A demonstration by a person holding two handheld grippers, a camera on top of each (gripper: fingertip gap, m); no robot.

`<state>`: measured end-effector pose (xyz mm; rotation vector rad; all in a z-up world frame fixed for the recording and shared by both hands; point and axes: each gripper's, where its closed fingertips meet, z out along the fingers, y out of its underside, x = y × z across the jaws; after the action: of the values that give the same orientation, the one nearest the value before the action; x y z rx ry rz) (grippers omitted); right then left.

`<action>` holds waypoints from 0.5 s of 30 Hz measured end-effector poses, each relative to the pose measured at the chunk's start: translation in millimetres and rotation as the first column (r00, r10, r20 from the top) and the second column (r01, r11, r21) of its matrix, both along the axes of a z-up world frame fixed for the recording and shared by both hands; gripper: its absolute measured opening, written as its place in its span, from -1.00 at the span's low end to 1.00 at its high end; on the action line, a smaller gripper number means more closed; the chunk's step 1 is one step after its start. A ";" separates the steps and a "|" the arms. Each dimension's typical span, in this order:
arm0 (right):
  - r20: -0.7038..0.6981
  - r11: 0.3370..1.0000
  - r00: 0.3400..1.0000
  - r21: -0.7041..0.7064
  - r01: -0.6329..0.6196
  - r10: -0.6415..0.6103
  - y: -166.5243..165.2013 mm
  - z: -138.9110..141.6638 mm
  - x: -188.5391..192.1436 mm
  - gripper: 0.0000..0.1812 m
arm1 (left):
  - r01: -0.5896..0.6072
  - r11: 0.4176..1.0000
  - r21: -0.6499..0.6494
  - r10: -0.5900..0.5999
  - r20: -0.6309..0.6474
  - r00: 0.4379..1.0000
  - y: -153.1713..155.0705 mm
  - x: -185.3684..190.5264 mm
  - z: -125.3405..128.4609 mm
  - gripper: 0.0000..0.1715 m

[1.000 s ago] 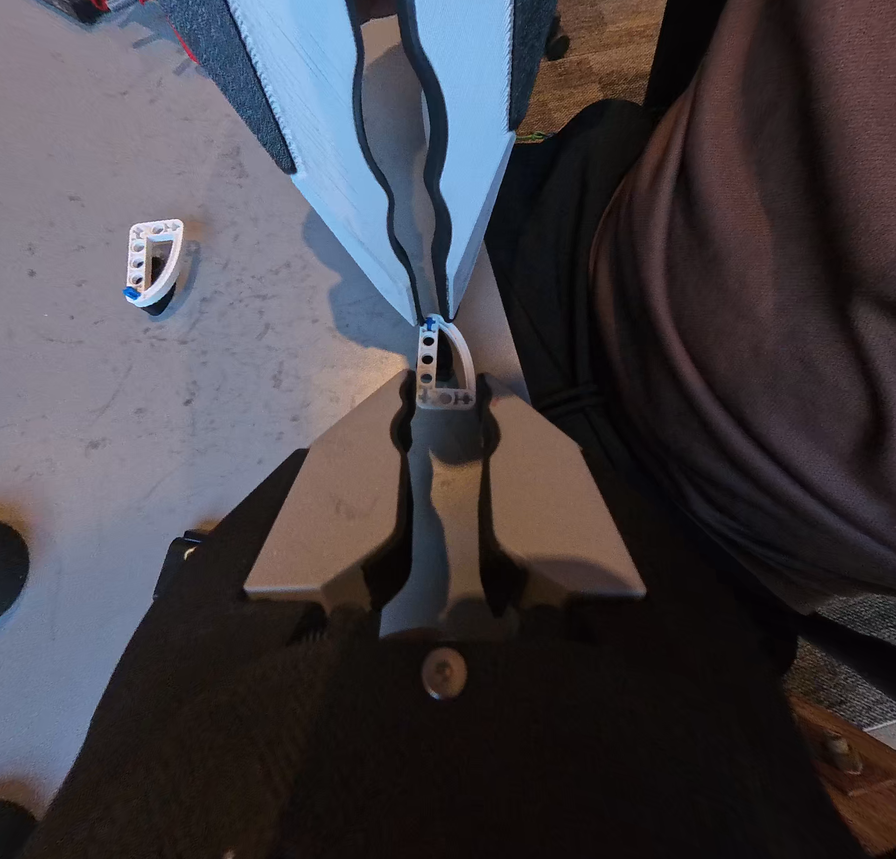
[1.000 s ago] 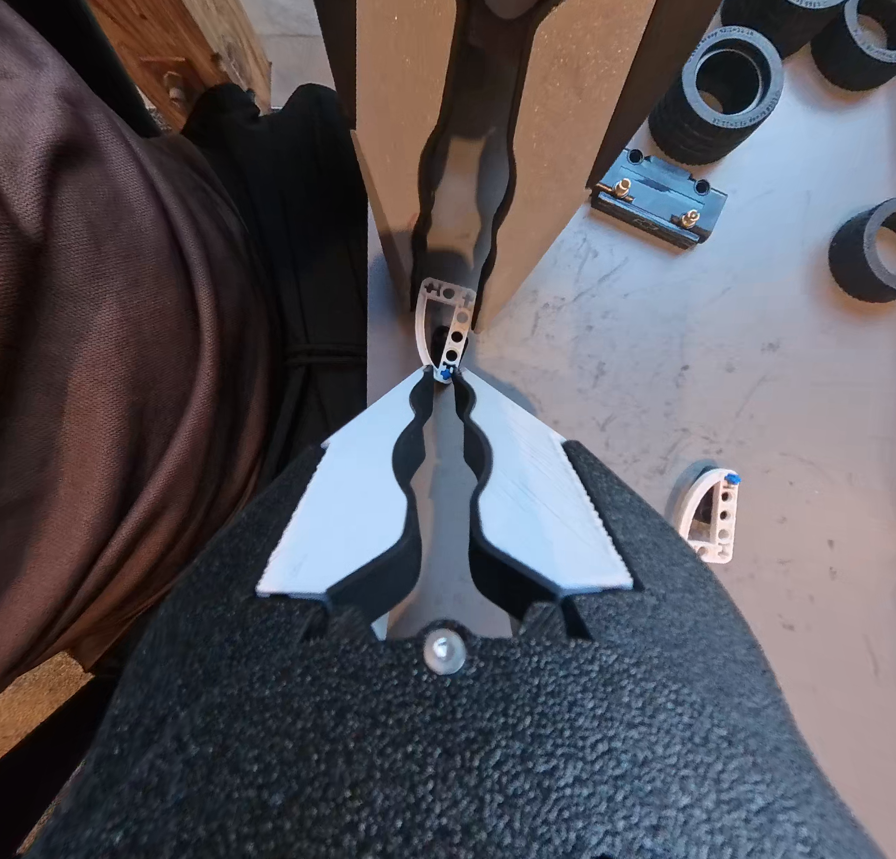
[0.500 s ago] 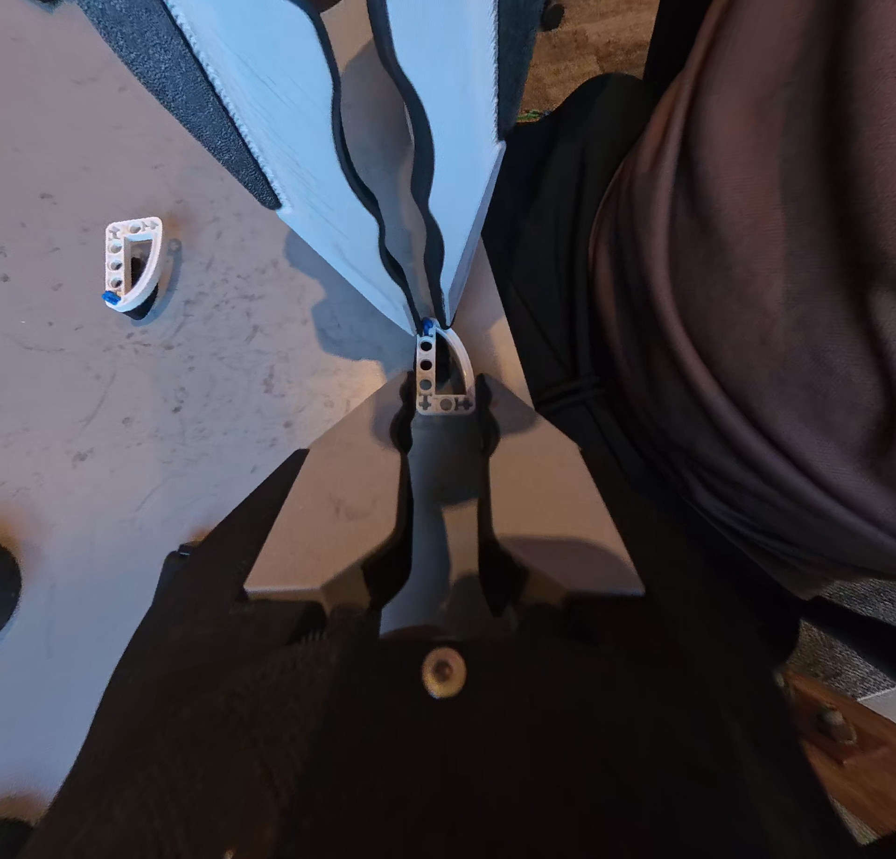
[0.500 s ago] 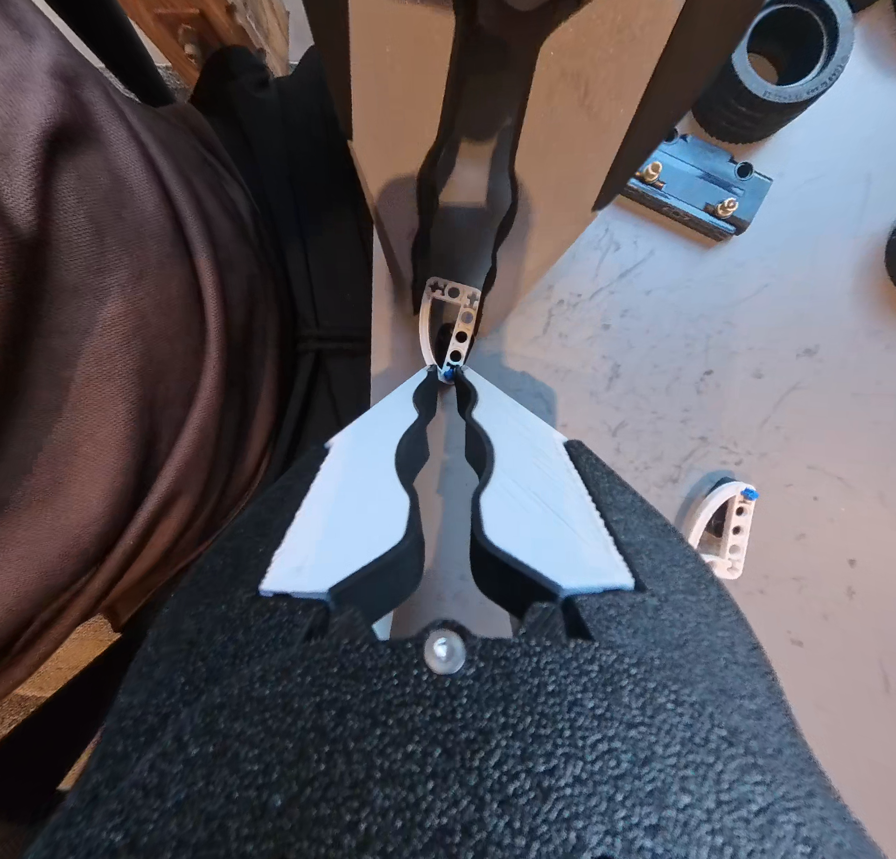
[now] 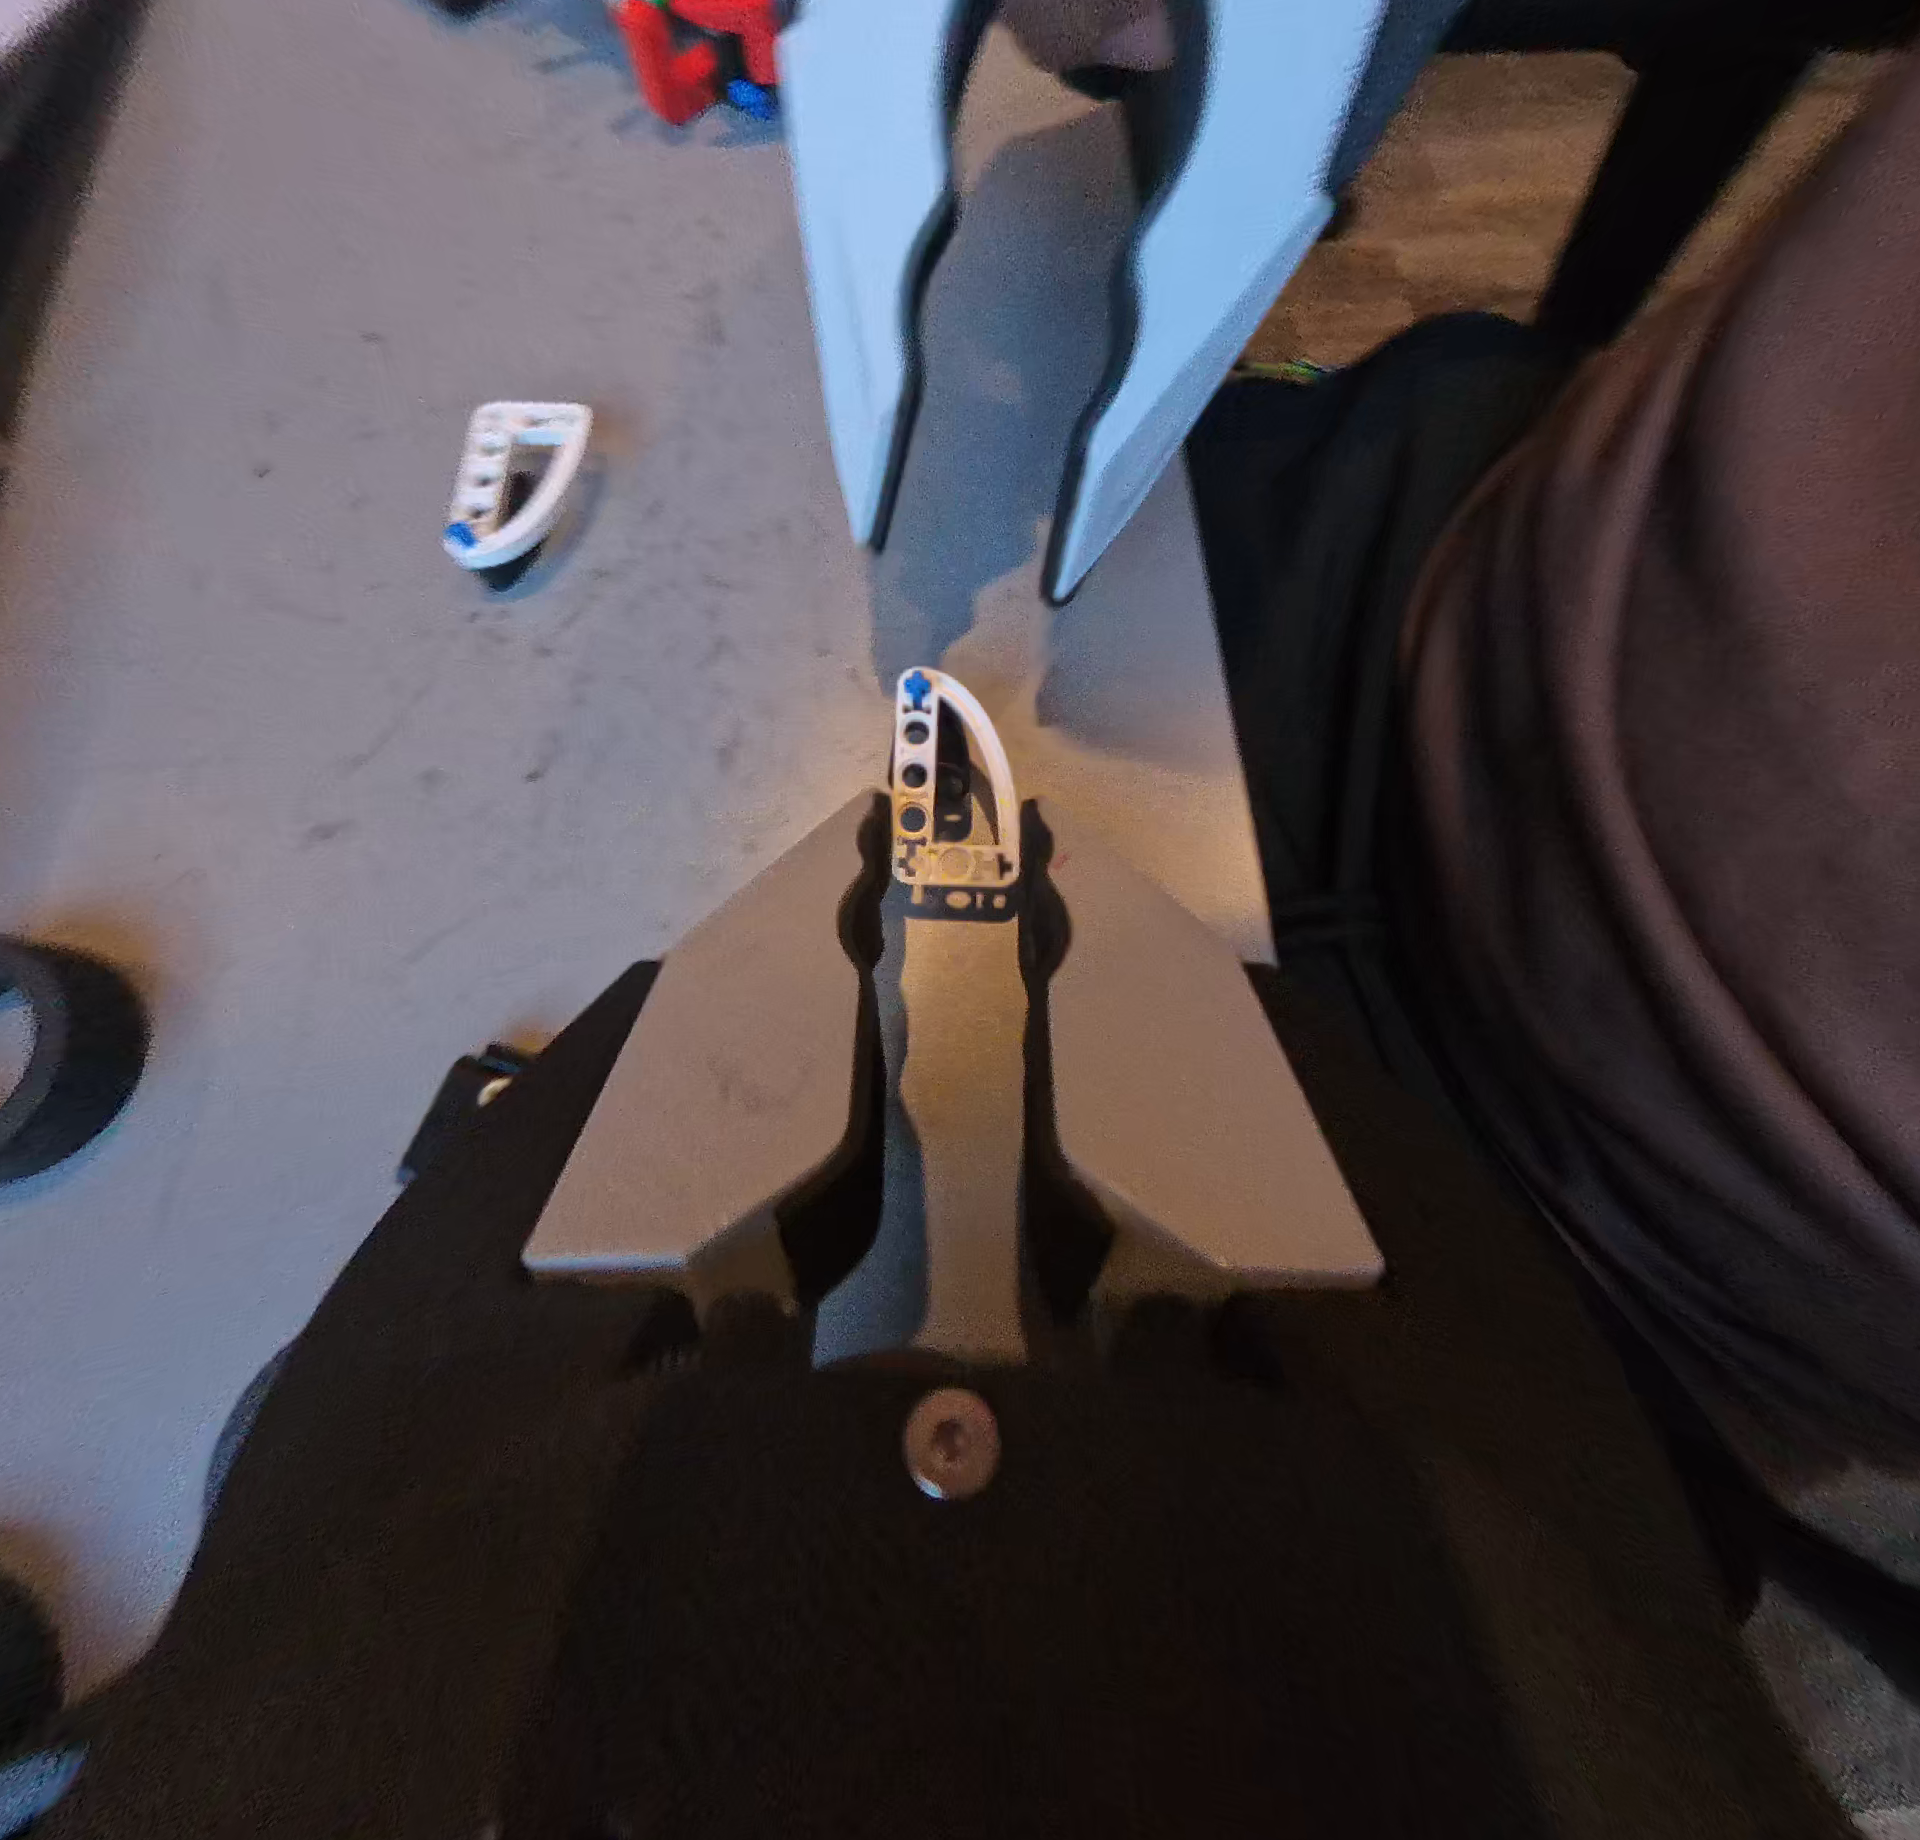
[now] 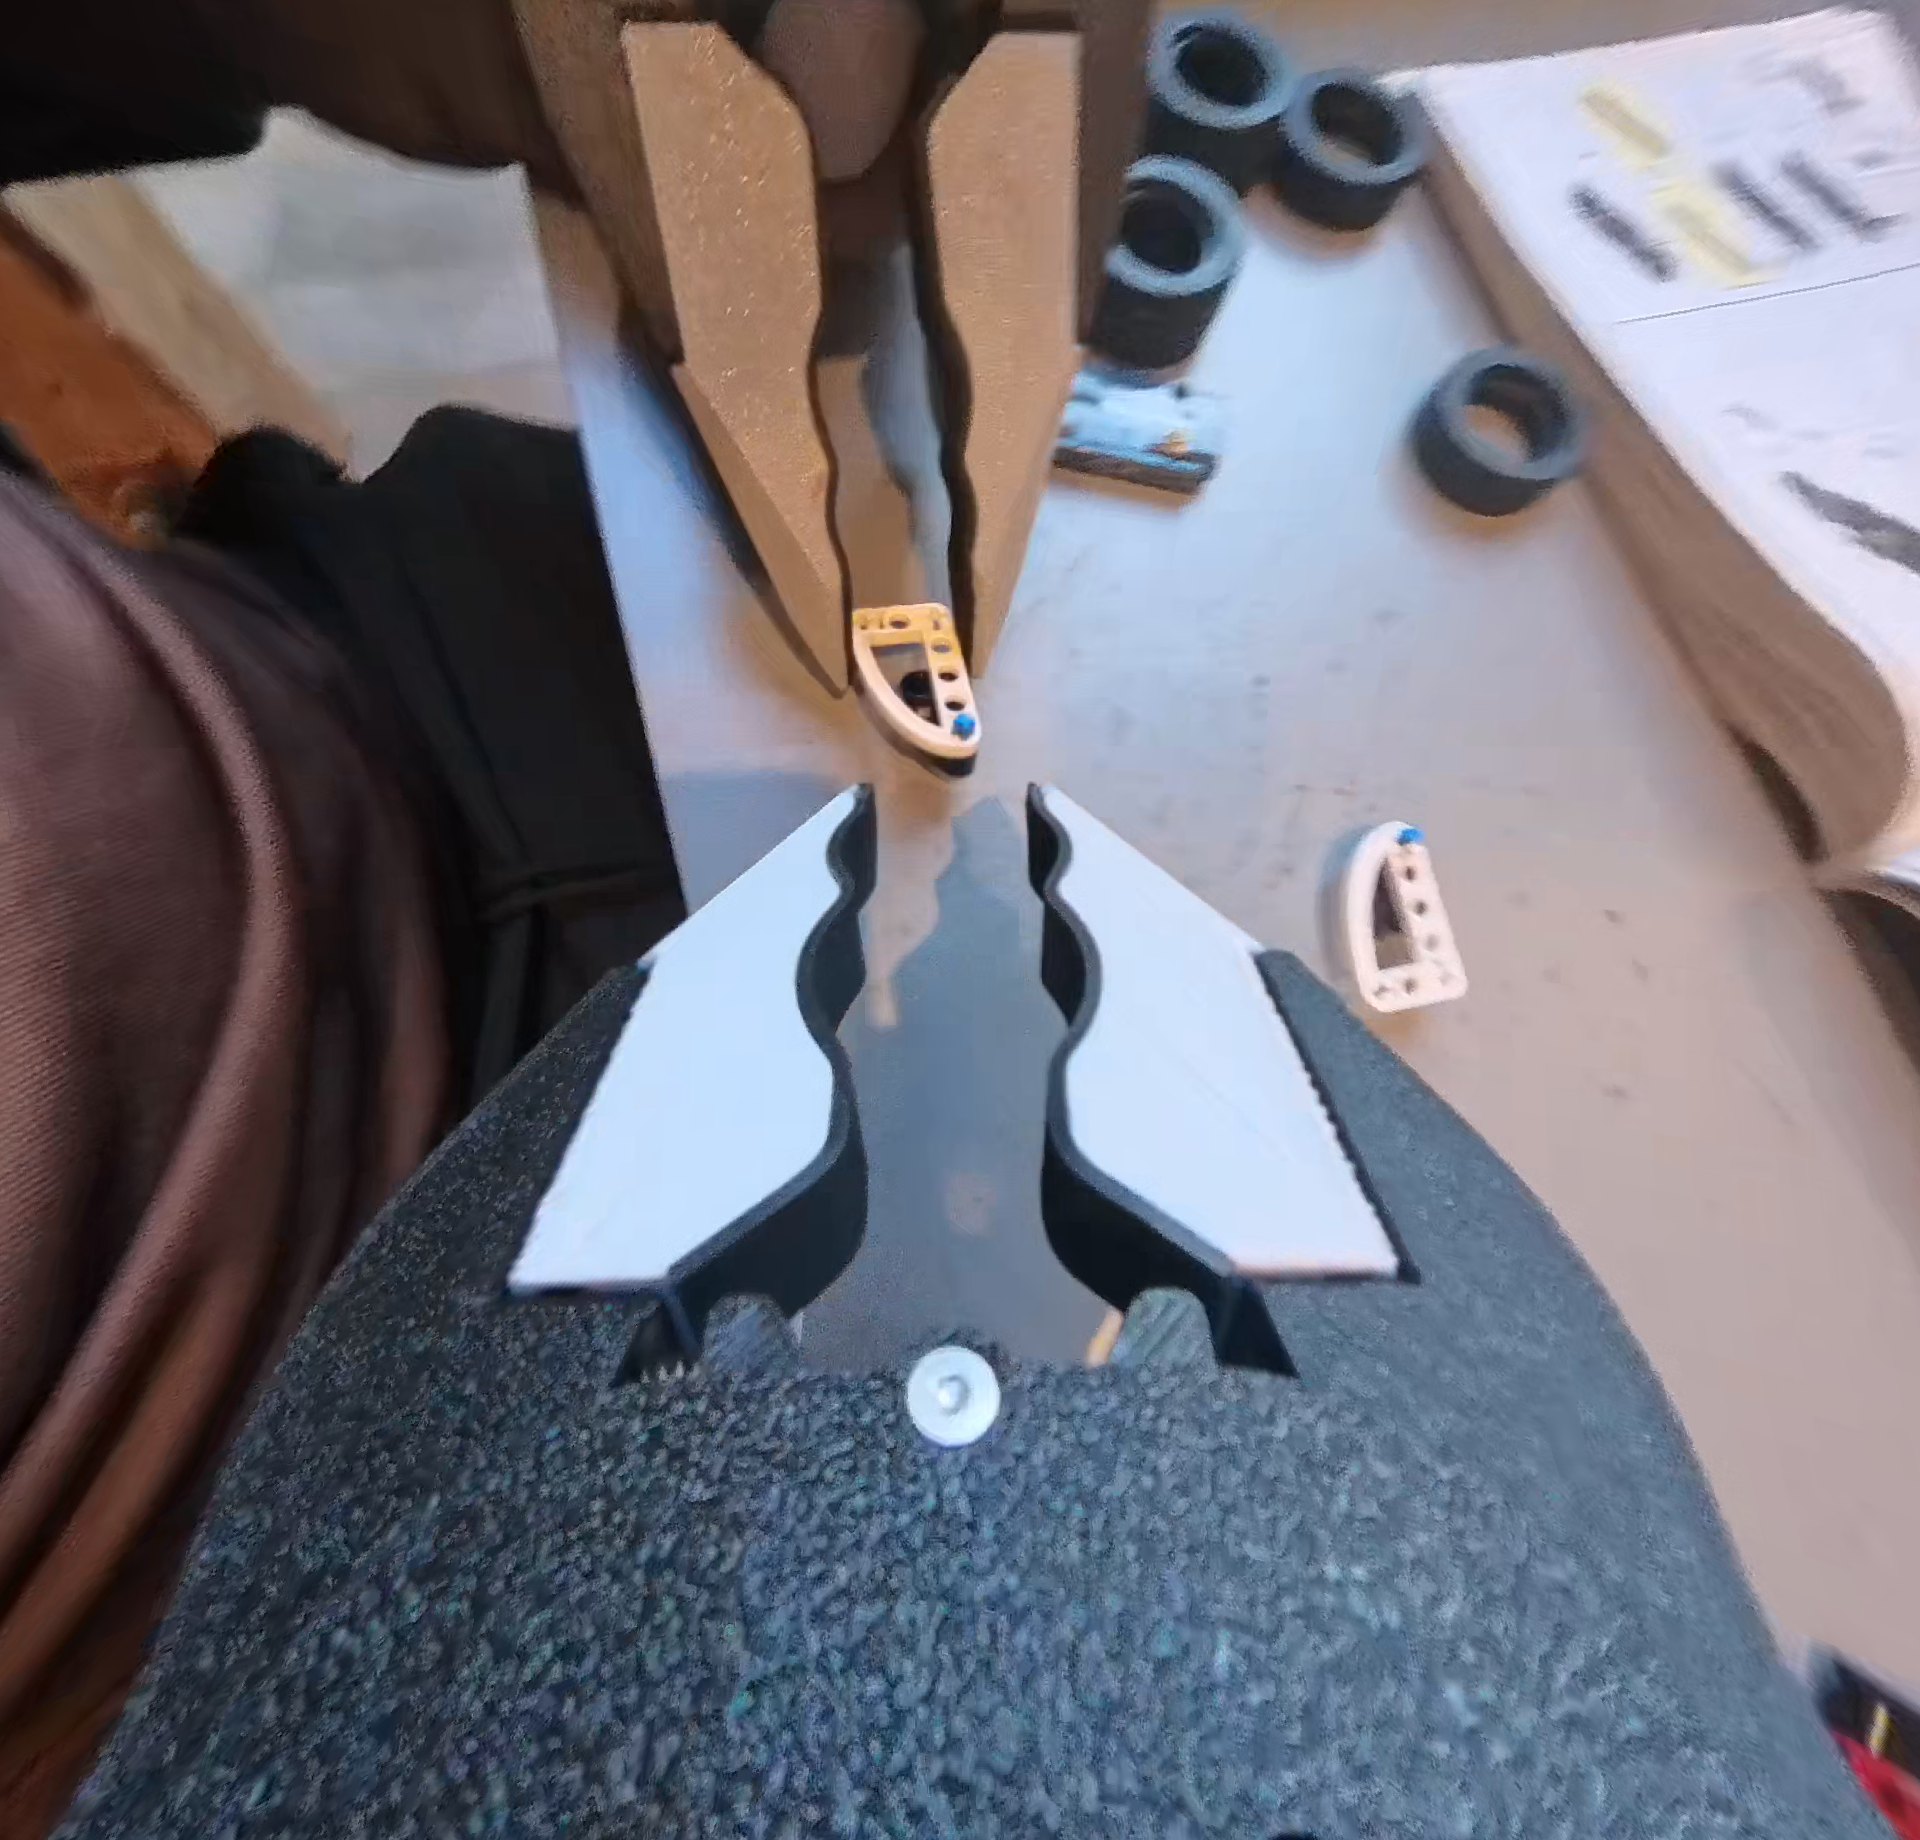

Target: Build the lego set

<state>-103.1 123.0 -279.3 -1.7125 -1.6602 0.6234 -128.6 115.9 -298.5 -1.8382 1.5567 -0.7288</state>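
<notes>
The right gripper (image 6: 951,803) has just let go of the blue pin (image 6: 965,722) and backed off, its fingers now parted and empty. The left gripper (image 5: 954,855) still clamps the white panel (image 5: 948,782) by its flat end, so the pin looks seated. They hover over the table (image 5: 312,751) near its edge; a second panel (image 6: 1397,923) lies apart, with tyres (image 6: 1501,445) and a booklet (image 6: 1714,232) farther off.

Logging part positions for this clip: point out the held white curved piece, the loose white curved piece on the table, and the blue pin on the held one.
held white curved piece (image 5: 951,782), left wrist view, holed straight beam.
loose white curved piece (image 6: 1397,917), right wrist view, holed beam.
blue pin (image 5: 915,687), left wrist view, its head.
</notes>
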 end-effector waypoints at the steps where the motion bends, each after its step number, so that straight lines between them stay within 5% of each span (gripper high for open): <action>1: -0.036 0.999 0.998 0.010 0.042 -0.041 4.4 4.6 3.9 -0.68 | -0.044 0.999 -0.007 0.044 -0.008 0.999 6.1 -1.4 -0.2 -0.76; 9: -0.122 0.980 0.975 0.058 0.193 -0.185 13.8 7.0 30.7 -0.76 | -0.433 0.901 0.010 0.433 -0.046 0.900 56.1 -2.8 -5.0 -0.75; 15: -0.113 0.965 0.964 0.076 0.250 -0.240 22.6 -6.4 41.7 -0.78 | -0.554 0.830 -0.067 0.552 -0.045 0.833 50.1 1.0 -4.5 -0.60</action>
<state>-61.5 145.7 -285.8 -1.7547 -1.3571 0.5022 -127.6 166.0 -303.0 -2.2131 0.9245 -0.4922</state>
